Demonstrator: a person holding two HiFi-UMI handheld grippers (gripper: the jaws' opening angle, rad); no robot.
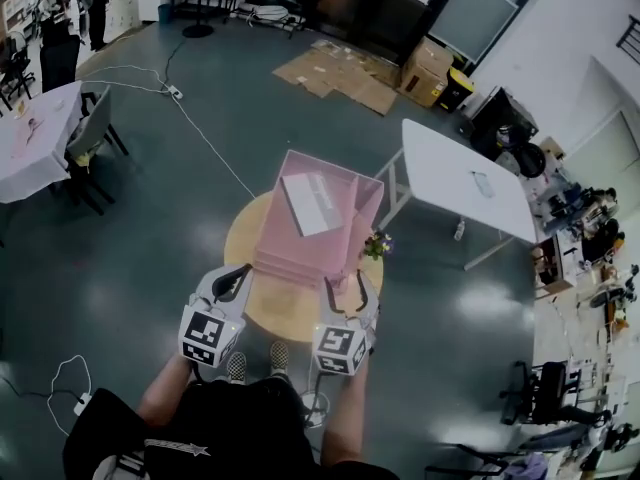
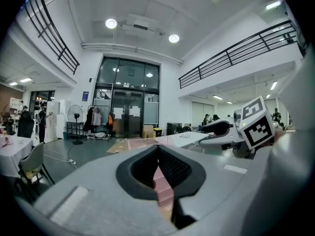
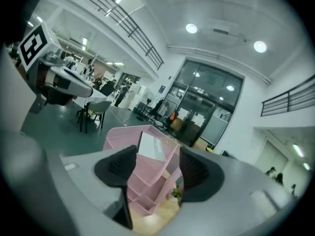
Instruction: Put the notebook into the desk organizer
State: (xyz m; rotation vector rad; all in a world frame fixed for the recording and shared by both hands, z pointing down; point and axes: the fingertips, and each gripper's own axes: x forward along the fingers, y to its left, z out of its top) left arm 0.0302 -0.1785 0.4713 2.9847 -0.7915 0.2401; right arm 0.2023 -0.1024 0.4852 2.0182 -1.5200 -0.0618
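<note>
Facing the organizer (image 1: pixel 300 258) holding the notebook (image 1: pixel 312 203), flowers (image 1: pixel 377 245) beside, right tool (image 3: pixel 157 154) gapes empty, left tool (image 2: pixel 157 149) closed.

Black shirt (image 1: pixel 235 423), grey tools (image 1: pixel 234 276) (image 1: pixel 347 296) (black-white marker cubes (image 1: pixel 210 335)), perhaps sneakers (image 1: pixel 237 366)

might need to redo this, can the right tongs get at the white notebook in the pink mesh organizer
Probably yes: the right tongs are open and empty, pointing at the pink mesh organizer, and the white notebook leans in its rear section, uncovered.
</note>
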